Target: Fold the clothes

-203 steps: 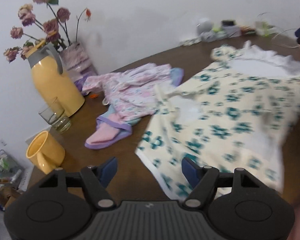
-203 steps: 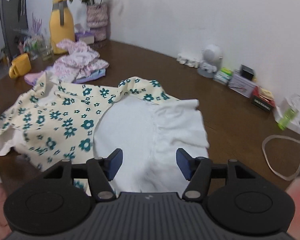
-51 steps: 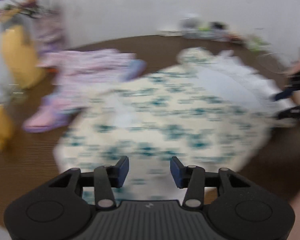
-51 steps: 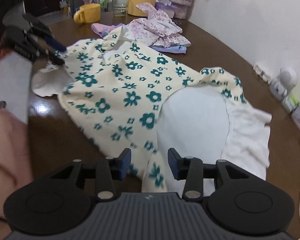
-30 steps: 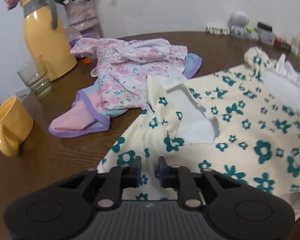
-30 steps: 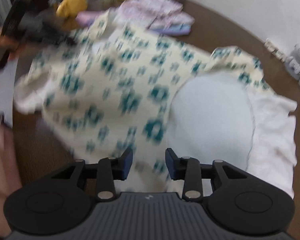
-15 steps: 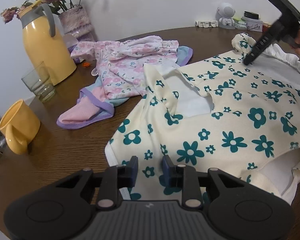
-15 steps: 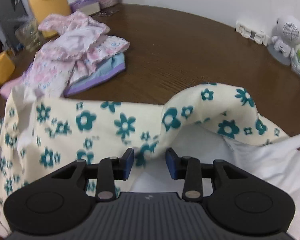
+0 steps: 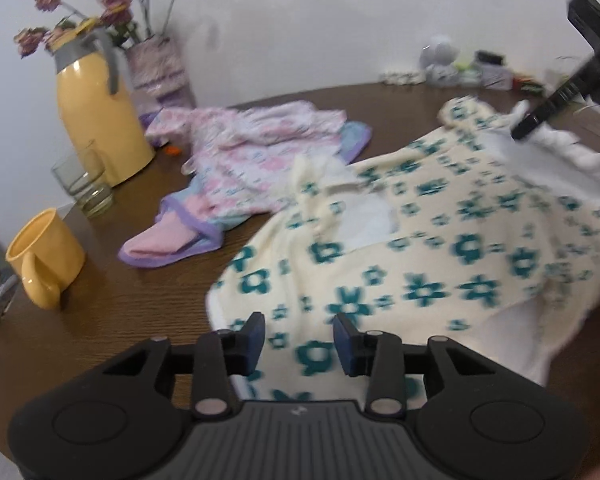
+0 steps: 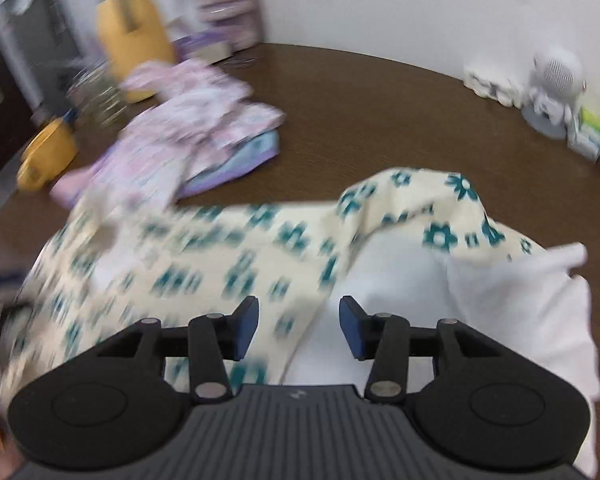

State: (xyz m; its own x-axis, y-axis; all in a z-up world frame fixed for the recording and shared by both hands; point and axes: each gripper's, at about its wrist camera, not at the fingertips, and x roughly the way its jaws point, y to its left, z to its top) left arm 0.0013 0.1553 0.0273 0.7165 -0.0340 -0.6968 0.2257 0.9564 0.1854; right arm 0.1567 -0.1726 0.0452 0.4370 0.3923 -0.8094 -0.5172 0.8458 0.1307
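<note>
A cream dress with teal flowers (image 9: pixel 420 264) lies spread on the brown wooden table (image 9: pixel 100 320), its white lining and ruffled hem (image 10: pixel 520 304) showing at one end. My left gripper (image 9: pixel 300 338) hovers open over the dress's near edge; nothing is pinched between its blue pads. My right gripper (image 10: pixel 299 330) is open too, over the seam where the floral cloth meets the white lining. In the left wrist view, the right gripper's dark tip (image 9: pixel 532 126) rests at the dress's far edge by the ruffle. Both views are motion-blurred.
A pile of pink floral and purple clothes (image 9: pixel 252 156) lies beyond the dress. A yellow jug (image 9: pixel 100 120), a glass (image 9: pixel 84 188), a yellow mug (image 9: pixel 46 256) and a vase of dried flowers (image 9: pixel 160 72) stand at the left. Small items (image 10: pixel 552 84) line the back wall.
The left jaws, nearly shut on the dress edge a second ago, now stand wide apart. The right jaws have spread a little. Both cameras are moving and the dress has shifted.
</note>
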